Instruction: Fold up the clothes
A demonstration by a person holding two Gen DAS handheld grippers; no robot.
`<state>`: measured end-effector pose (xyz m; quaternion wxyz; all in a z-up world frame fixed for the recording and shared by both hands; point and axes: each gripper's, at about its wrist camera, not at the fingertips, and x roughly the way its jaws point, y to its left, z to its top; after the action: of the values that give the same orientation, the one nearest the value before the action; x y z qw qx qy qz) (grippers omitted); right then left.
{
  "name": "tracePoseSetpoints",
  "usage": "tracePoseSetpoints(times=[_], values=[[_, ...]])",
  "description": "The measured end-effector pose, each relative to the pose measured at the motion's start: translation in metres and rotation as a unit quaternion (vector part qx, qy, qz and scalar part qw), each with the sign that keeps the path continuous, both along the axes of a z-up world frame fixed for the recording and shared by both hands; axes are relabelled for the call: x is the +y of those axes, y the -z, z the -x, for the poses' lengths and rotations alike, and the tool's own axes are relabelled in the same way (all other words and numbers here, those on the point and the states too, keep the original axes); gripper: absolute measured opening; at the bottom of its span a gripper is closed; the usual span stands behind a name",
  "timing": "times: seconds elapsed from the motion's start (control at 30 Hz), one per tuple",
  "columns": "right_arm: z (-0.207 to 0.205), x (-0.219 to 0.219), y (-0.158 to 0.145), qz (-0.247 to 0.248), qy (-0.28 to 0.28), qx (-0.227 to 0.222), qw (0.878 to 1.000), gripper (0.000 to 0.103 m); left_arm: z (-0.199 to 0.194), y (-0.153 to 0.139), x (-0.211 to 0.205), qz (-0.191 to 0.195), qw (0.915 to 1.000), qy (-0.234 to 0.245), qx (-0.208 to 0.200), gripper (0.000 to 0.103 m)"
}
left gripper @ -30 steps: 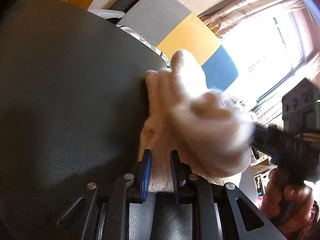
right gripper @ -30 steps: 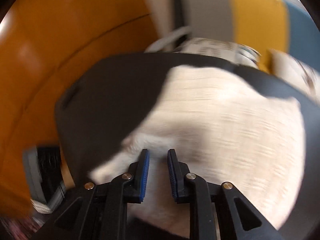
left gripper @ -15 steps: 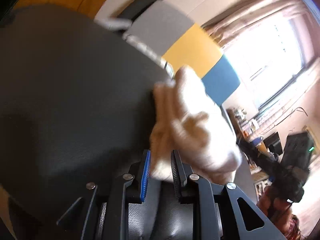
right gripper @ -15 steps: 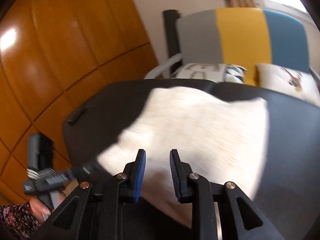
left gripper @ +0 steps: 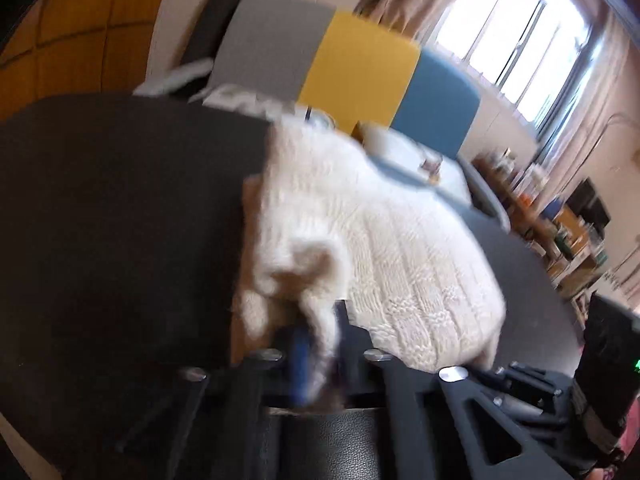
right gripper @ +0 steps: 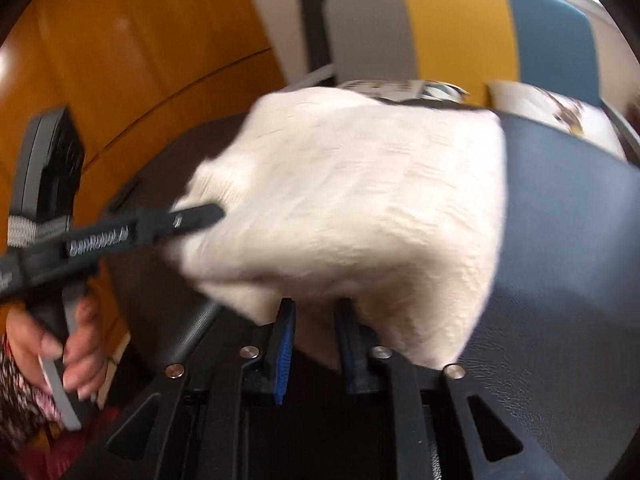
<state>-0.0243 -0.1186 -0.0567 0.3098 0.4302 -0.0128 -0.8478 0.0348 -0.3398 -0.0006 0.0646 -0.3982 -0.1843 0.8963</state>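
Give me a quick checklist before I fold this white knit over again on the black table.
1. Left claw gripping the white knit: ok, its tip is buried in the fabric edge.
2. Right claw gripping the knit: cannot tell, fabric drapes between its fingers, which stand apart.
3. Knit lying on the black table: ok.
4. Fabric flat and smooth: not ok, the left corner is bunched up.
5. Table room to the left of the knit: ok.
6. Edges aligned: cannot tell, motion blur.
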Motion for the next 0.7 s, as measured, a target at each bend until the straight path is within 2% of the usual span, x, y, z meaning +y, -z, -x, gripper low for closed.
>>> tracePoseSetpoints(times=[0.1, 0.17, 0.23, 0.3, 0.4, 0.5, 0.57, 0.6, 0.7], values=[[-0.014, 0.008, -0.013, -0.020, -0.002, 0.033, 0.999, 0.015, 0.004, -0.006, 0.002, -0.013, 0.9999, -0.005, 0.003, 0.008], [-0.033, 0.008, -0.021, -0.046, -0.017, 0.075, 0.996, 0.020, -0.008, -0.004, -0.012, -0.052, 0.9986, -0.010, -0.007, 0.008], [-0.050, 0.002, -0.025, -0.087, -0.029, 0.118, 0.989, 0.026, -0.004, -0.001, -0.022, -0.092, 0.9953, -0.021, -0.019, 0.008], [-0.048, -0.018, -0.019, -0.124, -0.046, 0.138, 0.982, 0.027, -0.004, -0.002, -0.026, -0.109, 0.9934, -0.028, -0.020, 0.008], [-0.052, -0.041, -0.006, -0.194, -0.055, 0.182, 0.962, 0.027, -0.002, -0.012, -0.023, -0.110, 0.9934, -0.025, -0.017, 0.008], [-0.056, -0.059, 0.006, -0.272, -0.045, 0.241, 0.931, 0.027, -0.005, -0.017, -0.026, -0.120, 0.9924, -0.023, -0.012, 0.008], [-0.058, -0.054, 0.000, -0.279, -0.035, 0.257, 0.924, 0.022, -0.005, -0.018, -0.028, -0.137, 0.9903, -0.022, -0.012, 0.008], [-0.060, -0.050, -0.005, -0.278, -0.030, 0.263, 0.923, 0.010, -0.005, -0.019, -0.028, -0.136, 0.9904, -0.022, -0.011, 0.008], [-0.064, -0.038, -0.019, -0.275, -0.015, 0.281, 0.919, 0.007, -0.002, -0.022, -0.025, -0.122, 0.9921, -0.024, -0.007, 0.008]])
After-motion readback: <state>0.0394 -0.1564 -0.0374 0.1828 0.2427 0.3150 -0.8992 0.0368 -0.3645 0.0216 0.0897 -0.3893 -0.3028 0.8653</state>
